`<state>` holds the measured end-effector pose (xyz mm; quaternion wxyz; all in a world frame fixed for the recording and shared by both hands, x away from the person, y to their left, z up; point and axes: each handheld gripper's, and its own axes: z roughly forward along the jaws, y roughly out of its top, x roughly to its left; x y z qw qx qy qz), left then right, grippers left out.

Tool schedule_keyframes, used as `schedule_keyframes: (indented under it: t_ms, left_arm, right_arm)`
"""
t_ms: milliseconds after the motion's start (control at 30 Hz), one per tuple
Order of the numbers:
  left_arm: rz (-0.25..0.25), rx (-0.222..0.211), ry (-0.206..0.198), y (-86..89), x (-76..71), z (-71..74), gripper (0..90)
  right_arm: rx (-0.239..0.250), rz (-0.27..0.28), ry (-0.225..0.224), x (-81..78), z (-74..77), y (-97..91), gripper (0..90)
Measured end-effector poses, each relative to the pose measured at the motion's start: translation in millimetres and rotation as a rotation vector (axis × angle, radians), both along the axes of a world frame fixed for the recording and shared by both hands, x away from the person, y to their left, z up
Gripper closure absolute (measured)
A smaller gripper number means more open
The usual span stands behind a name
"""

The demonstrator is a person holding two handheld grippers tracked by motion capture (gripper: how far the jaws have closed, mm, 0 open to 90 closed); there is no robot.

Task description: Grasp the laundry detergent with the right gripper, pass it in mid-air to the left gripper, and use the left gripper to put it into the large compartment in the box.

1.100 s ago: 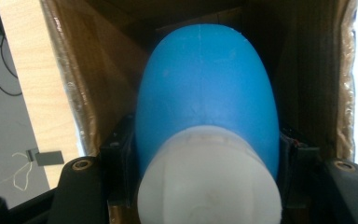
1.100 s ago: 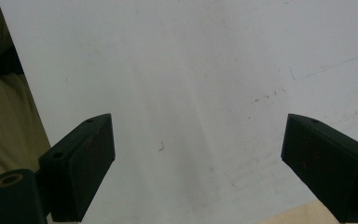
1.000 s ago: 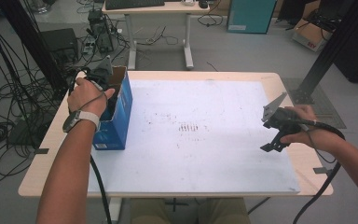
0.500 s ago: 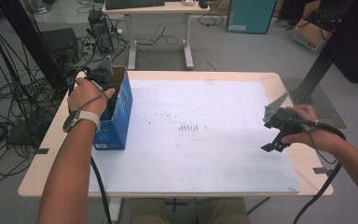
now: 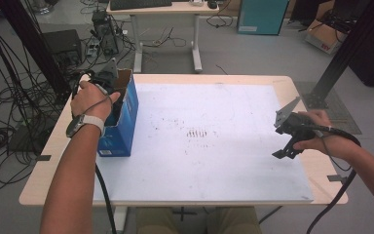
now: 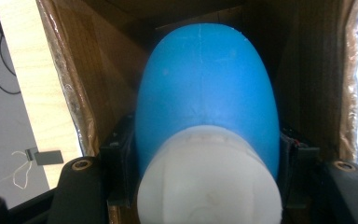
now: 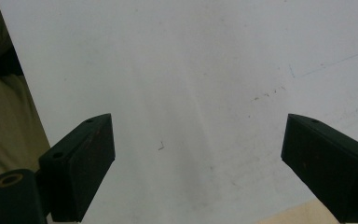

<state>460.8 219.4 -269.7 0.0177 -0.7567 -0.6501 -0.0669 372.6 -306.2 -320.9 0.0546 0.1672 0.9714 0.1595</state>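
Left claw (image 5: 114, 97): upper left of frame, inside the open blue box (image 5: 121, 126), pinching a blue-and-white bottle (image 6: 207, 121). Right claw (image 5: 283, 152): spread, holding nothing, right side above the white tabletop (image 5: 214, 161).

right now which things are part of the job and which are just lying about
In the job:
- blue and white object, clamped by the left gripper
- blue carton around it

Lying about:
- white sheet
- right gripper, open
- keyboard
- floor cables
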Motion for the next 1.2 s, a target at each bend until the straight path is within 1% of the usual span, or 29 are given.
schedule_keyframes:
  t_ms: [400, 433, 467, 667, 700, 767, 933, 1100, 1200]
  left_arm:
    - [0.002, -0.002, 0.003, 0.9, 0.0, 0.0, 37.4]
    - [0.002, -0.003, 0.004, 0.9, 0.0, 0.0, 37.3]
    - [0.002, -0.003, 0.004, 0.9, 0.1, 0.0, 37.4]
    - [0.004, -0.004, 0.005, 1.4, -0.1, 0.1, 37.3]
    - [0.004, -0.004, 0.005, 1.6, -0.1, 0.1, 37.4]
    - [0.007, -0.007, 0.005, 1.8, -0.4, 0.1, 37.3]
    - [0.005, -0.006, 0.005, 2.2, -0.7, 0.3, 37.4]
    - [0.006, -0.005, 0.002, 1.7, -0.5, 0.0, 37.3]
    - [0.007, -0.006, 0.004, 1.7, -0.3, 0.0, 37.3]
  right_arm:
    - [0.001, -0.005, -0.003, -0.5, -0.3, -1.6, 9.6]
    - [-0.002, -0.014, 0.003, -1.3, 0.1, -1.5, 9.6]
    - [0.002, -0.003, -0.004, -0.4, -0.2, -1.7, 9.6]
    - [-0.001, -0.014, 0.0, -1.5, 0.4, -1.5, 9.6]
    - [0.002, -0.006, -0.005, -1.1, 0.0, -1.6, 9.6]
    - [-0.001, -0.014, -0.001, -1.7, 0.3, -1.8, 9.6]
    - [0.004, -0.01, -0.008, -1.4, 0.5, -2.0, 9.6]
    - [0.001, -0.014, -0.002, -1.8, 0.8, -1.8, 9.6]
    - [0.002, -0.007, -0.006, -1.3, 0.3, -2.0, 9.6]
